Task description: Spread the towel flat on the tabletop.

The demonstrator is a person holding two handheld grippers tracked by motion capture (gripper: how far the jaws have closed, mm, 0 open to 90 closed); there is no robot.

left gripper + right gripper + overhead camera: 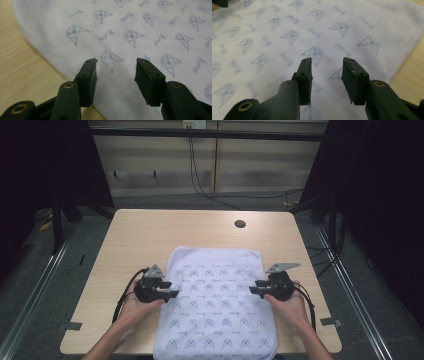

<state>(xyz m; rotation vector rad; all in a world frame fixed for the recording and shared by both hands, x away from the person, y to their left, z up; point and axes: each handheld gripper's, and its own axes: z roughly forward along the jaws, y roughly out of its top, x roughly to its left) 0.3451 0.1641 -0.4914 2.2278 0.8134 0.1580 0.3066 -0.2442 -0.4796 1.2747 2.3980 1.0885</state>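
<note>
Both grippers' jaws gape wide, left gripper (172, 293) and right gripper (254, 287) over the towel (215, 305) edges; guessing a fold's next, needs pinching those hems.

A pale wooden table (145, 235) with a round cable hole (240, 224) stands on grey carpet (30, 270); behind it, a light panelled wall (250, 165) with black cables (200, 180) trailing down to the floor; dark curtains (380, 195) flank both sides; metal rails (350, 285) run along the floor.
</note>
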